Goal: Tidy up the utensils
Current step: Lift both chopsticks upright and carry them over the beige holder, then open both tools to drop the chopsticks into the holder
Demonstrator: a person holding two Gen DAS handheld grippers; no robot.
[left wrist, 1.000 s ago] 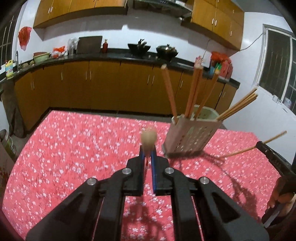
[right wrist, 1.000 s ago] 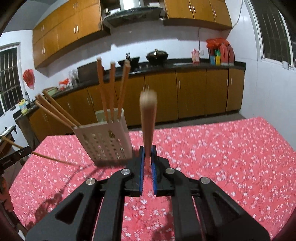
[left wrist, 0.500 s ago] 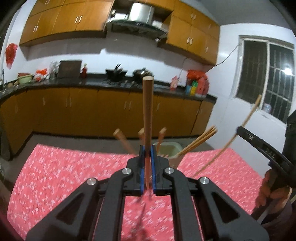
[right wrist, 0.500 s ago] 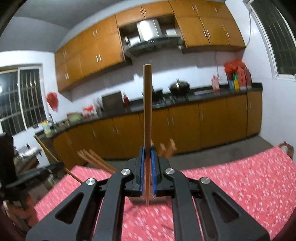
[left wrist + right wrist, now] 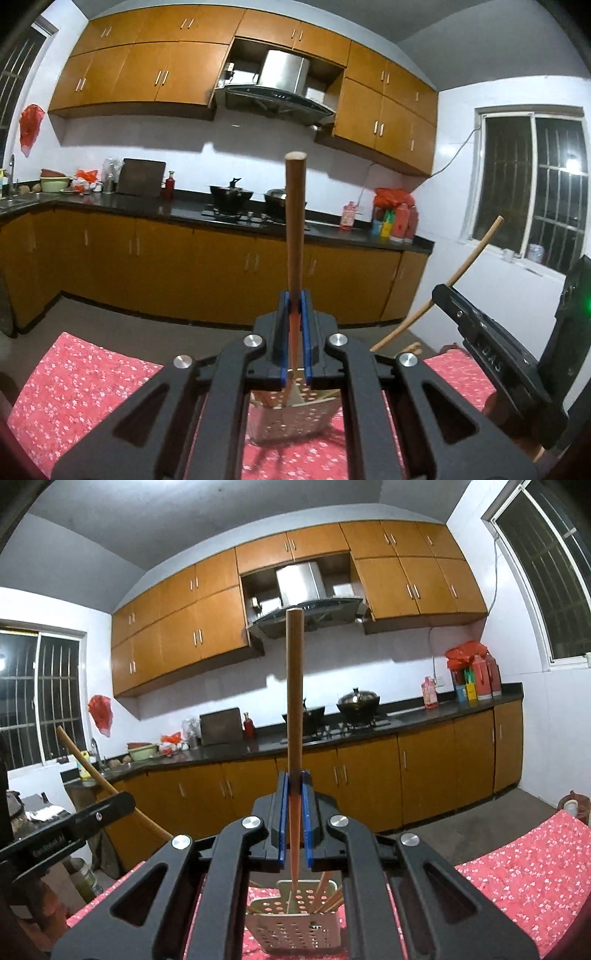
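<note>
1. Left wrist view: the left gripper (image 5: 294,325) is seen clenched on a chopstick (image 5: 294,236), which is held nearly upright, its lower tip poised just above the perforated utensil holder (image 5: 295,421).
2. Right wrist view: the right gripper (image 5: 294,808) is likewise clamped on a second chopstick (image 5: 294,716), also upright, its tip over the holder (image 5: 295,923), where several other chopsticks (image 5: 328,893) are already lodged.
3. A second ago both sticks were held low over the red floral tablecloth (image 5: 92,373) and pointed toward the holder, which stood ahead of the grippers; since then both grippers have been raised and tipped up, so that the holder now lies below and close in front of them, and much less of the cloth is shown.
4. In the left view the right gripper (image 5: 480,343) is seen at the right edge with its stick slanting up; in the right view the left gripper (image 5: 66,830) appears at the left edge in the same way.
5. It is judged that the lift has been completed and that each stick has been brought over the holder, so that lowering and release remain to be done.
6. Which compartment each tip is aimed at cannot be told with certainty.
</note>
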